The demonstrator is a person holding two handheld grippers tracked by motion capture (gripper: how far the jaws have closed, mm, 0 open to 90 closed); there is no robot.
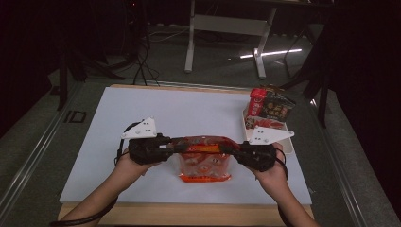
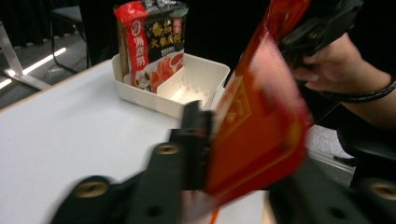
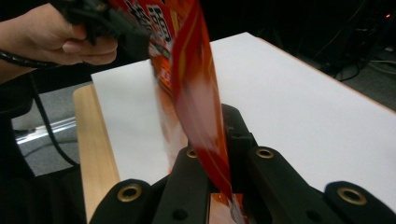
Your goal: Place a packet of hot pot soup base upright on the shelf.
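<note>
So on the left, the left gripper (image 1: pixel 174 146) is pointed inward at the red sauce pouch (image 1: pixel 205 161), which is held up off the white table (image 1: pixel 142 113) between the two grippers. In the left gripper view the pouch's edge (image 2: pixel 254 135) is seen sitting against one black jaw, with the other jaw off to the side and blurred, so the jaws are part open and a real squeeze can't be made out there. The middle of the high view is taken up by the pouch itself, hanging just above the near part of the table. On the right, the right gripper (image 1: pixel 232 150) is clamped tight on the pouch's other edge (image 3: pixel 205 140), jaws pinched right onto the film. Farther back on the right, a second pouch (image 1: pixel 268 108) is stood upright in a white divided tray (image 1: pixel 286 142).
</note>
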